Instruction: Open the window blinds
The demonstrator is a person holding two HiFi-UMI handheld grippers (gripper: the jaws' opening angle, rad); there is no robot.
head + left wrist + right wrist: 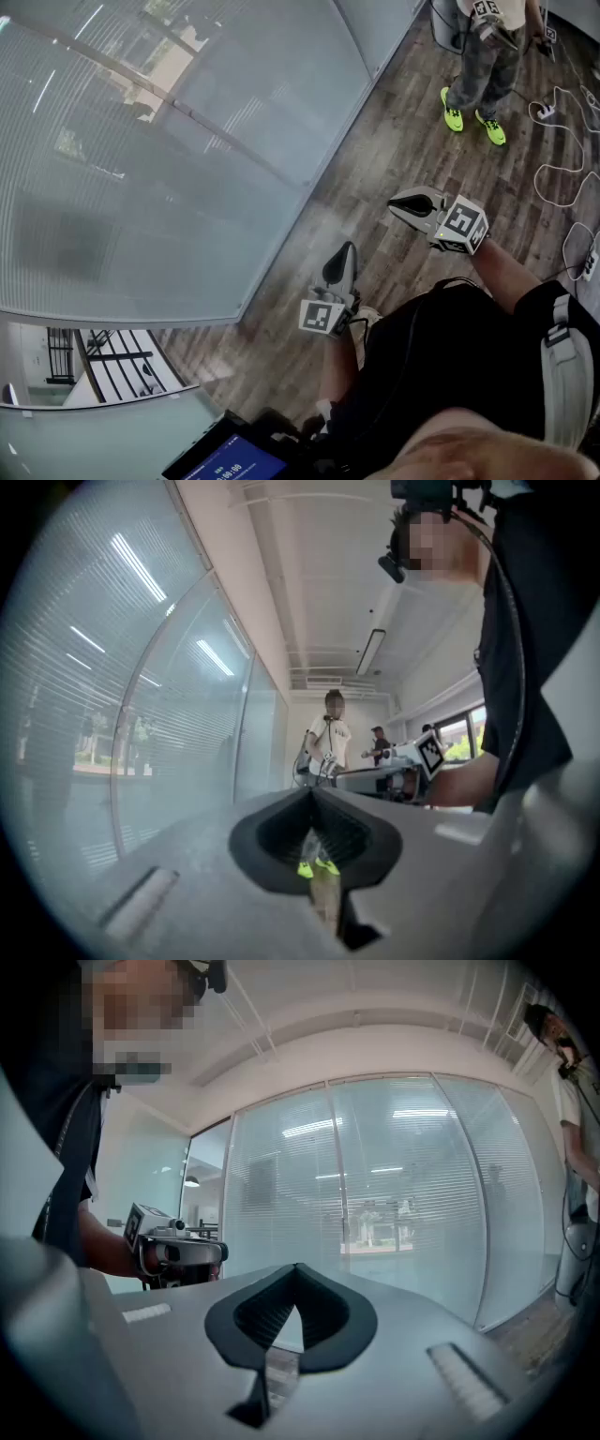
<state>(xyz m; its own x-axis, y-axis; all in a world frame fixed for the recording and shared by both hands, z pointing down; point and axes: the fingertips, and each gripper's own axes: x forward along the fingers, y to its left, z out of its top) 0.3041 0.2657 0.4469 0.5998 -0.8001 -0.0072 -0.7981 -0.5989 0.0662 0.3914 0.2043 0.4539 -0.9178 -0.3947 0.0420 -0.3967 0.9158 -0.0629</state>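
Pale horizontal window blinds (141, 187) hang with their slats closed behind a curved glass wall; they also fill the background of the right gripper view as blinds (394, 1204). My left gripper (343, 251) is held level over the wooden floor, a short way out from the wall's base. Its jaws meet at the tip with nothing between them, as the left gripper view shows (312, 791). My right gripper (403, 203) floats farther right, also shut and empty (296, 1267). Neither touches the blinds.
A second person in neon-green shoes (473, 117) stands at the far end of the wooden floor. White cables (562, 169) trail along the right side. A lit screen (230, 459) sits at the bottom edge. A glass-panel post (187, 112) crosses the wall.
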